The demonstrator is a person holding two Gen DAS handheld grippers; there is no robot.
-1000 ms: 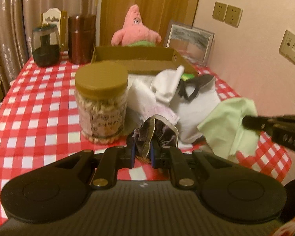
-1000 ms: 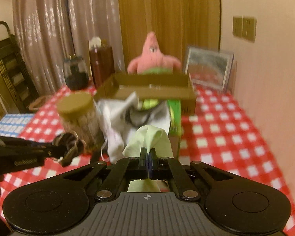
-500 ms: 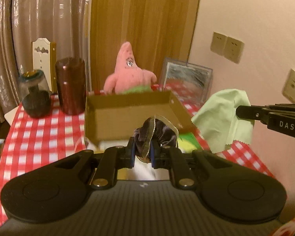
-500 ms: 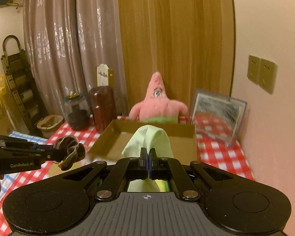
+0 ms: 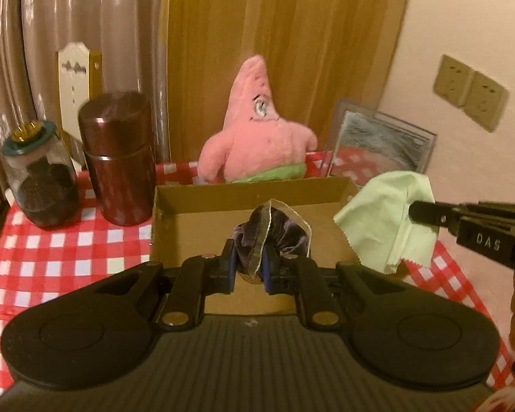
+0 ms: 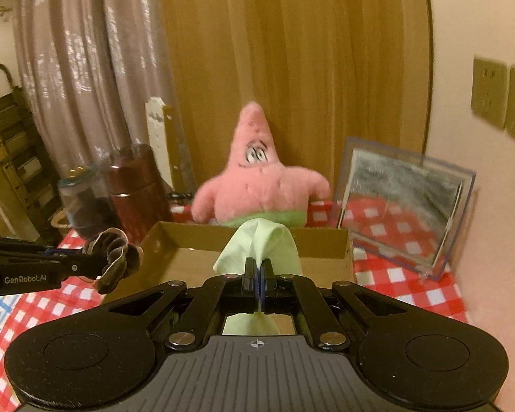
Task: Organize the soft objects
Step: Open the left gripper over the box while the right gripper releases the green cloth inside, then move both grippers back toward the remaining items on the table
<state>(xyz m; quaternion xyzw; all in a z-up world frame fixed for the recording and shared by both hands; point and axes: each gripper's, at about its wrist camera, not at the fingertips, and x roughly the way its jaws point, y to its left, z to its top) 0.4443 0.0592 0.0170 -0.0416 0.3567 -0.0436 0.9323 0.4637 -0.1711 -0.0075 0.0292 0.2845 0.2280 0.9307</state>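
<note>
Where legible: "GenRobot.AI" [image 6: 24, 278], "DAS" [image 5: 488, 242].

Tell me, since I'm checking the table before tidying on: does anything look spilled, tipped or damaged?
Nothing stands out. The two jars, pink plush and cardboard box sit upright, nothing spilled.

Both wrist views look forward and downward, side by side, close over the same cardboard box [image 5: 257, 199].
</note>
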